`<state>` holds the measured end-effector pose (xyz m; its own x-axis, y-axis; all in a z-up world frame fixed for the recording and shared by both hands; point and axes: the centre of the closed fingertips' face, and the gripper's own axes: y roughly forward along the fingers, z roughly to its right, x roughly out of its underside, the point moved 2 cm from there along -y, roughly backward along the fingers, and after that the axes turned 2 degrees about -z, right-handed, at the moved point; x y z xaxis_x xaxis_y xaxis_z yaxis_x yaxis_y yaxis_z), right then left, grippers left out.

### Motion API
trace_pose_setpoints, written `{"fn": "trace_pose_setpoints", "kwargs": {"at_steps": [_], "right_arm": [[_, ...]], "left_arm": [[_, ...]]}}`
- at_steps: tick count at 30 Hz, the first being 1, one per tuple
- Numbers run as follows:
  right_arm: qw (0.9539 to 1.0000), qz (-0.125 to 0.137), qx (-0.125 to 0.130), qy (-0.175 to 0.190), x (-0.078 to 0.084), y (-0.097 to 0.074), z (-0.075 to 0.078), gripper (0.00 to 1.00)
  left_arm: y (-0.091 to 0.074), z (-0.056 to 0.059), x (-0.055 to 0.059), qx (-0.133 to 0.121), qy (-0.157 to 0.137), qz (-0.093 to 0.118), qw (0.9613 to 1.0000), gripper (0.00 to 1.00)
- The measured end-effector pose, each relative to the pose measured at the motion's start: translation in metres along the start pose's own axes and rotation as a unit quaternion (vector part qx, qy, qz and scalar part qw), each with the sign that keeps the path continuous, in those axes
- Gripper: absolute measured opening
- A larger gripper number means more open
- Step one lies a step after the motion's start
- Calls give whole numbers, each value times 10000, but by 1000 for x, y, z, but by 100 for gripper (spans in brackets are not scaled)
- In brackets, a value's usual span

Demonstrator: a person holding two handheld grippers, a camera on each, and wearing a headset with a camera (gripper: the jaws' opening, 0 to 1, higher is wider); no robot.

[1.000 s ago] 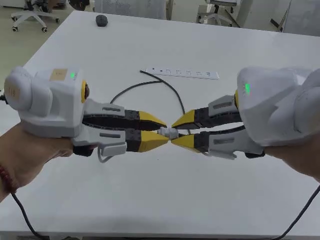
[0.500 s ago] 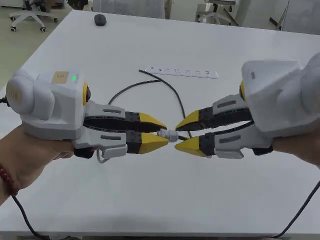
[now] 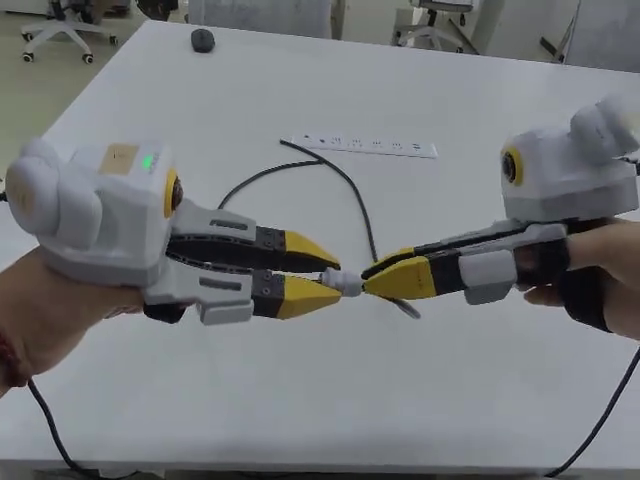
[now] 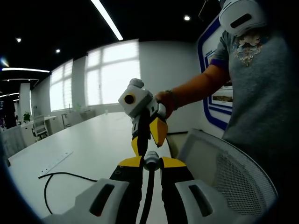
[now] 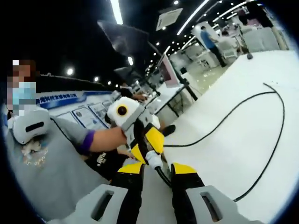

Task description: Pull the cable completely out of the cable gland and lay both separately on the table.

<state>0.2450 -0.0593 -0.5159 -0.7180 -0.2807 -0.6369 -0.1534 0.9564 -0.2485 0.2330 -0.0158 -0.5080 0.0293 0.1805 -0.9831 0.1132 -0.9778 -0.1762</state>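
The small white cable gland [image 3: 340, 283] hangs above the table, pinched in the yellow tips of my left gripper [image 3: 330, 282]. In the left gripper view the gland [image 4: 151, 159] fills the gap between the jaws. A black cable [image 3: 352, 192] runs through the gland and trails in loops over the white table. My right gripper [image 3: 374, 272] faces the left one, rolled on its side, its tips just right of the gland. In the right gripper view the cable [image 5: 161, 176] passes between the spread jaws of my right gripper [image 5: 158, 169] without touching them.
A white power strip [image 3: 365, 146] lies beyond the cable on the white table [image 3: 300, 400]. A dark mouse [image 3: 203, 39] sits near the far edge. Office chairs stand behind the table. A person's hands hold both grippers.
My right gripper has opened off the gland, rolled onto its side and drawn back a little to the right. The left gripper still holds the gland in about the same place.
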Motion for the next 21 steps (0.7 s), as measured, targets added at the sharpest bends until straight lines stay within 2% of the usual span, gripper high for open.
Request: {"fn": "trace_pose_setpoints", "kwargs": {"at_steps": [1,2,3,5,6,7,8,11,14,16,19,21], "right_arm": [[9999,75,-59,49,-1,1,0,18],[9994,164,-191,255,-3,2,-1,17],[9988,106,-268,392,0,3,-2,17],[9984,152,-342,423,1,5,-2,18],[9969,-2,-482,626,6,7,-6,18],[9971,40,-493,570,6,8,-5,18],[9949,-7,-619,797,8,10,-8,18],[9939,-56,-664,881,11,12,-6,15],[9915,-39,-831,1003,10,14,-10,12],[9915,-70,-876,956,10,14,-12,11],[9894,-211,-1022,1007,14,13,-15,11],[9894,-343,-1145,830,17,12,-19,11]], "left_arm": [[0,1,0,9,14,1,10000,14],[0,3,-1,41,54,6,10000,14],[0,3,-1,42,62,10,10000,14],[-1,4,-2,75,79,25,9999,14],[-1,5,-2,96,116,39,9999,14],[-1,6,-2,103,126,43,9999,14],[-1,7,-3,114,148,47,9998,14],[-1,10,-4,166,198,56,9997,14],[-1,11,-3,182,230,44,9996,14],[-1,12,-3,190,258,37,9995,14],[0,14,-4,247,309,57,9992,14],[1,16,-5,318,335,71,9989,14]]}}
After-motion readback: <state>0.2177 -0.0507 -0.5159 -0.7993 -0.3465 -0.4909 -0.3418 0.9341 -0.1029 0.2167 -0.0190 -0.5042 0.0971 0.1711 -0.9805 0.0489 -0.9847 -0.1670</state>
